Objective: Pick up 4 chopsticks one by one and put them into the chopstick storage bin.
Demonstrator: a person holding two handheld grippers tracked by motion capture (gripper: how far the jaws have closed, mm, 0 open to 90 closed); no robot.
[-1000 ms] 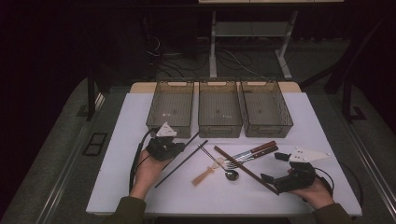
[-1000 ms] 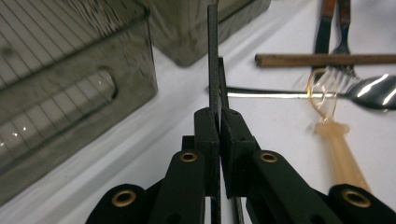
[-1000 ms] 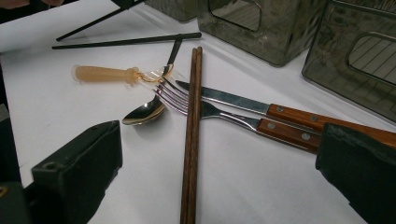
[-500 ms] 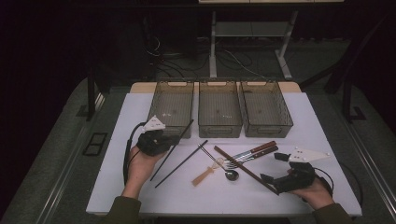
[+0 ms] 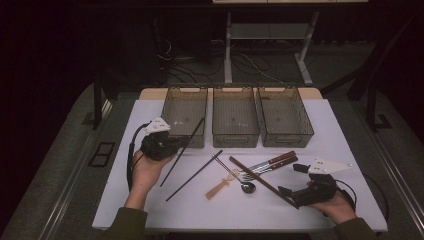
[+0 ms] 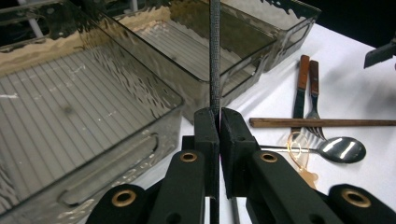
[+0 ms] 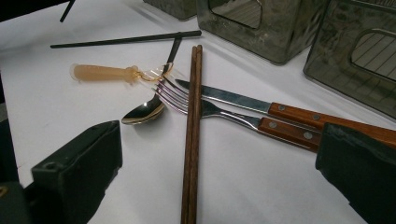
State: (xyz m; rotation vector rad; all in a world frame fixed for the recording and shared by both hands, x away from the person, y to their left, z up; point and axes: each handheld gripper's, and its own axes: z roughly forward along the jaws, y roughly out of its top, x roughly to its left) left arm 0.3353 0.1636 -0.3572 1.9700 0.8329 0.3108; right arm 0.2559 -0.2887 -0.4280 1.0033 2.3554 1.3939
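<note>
Your left gripper has its jaws pressed together on one black chopstick, clamped partway along its length. The stick is lifted off the white table and slants up so that its far tip hangs over the front right corner of the left bin. In the left gripper view that same stick rises straight out of the closed jaws, across the bin walls.

Count three clear ribbed plastic bins in a row at the back: left, middle and right.

A second black chopstick lies flat on the table, just right of the held one. A pair of brown wooden chopsticks lies side by side, running from the table's centre toward your right gripper, which rests low on the table with its jaws spread wide; the brown pair lies between them, untouched.

The remaining cutlery is one of each: a wooden-handled knife, a matching fork beside it, a metal spoon, and a translucent amber-handled utensil whose working end you cannot make out.
</note>
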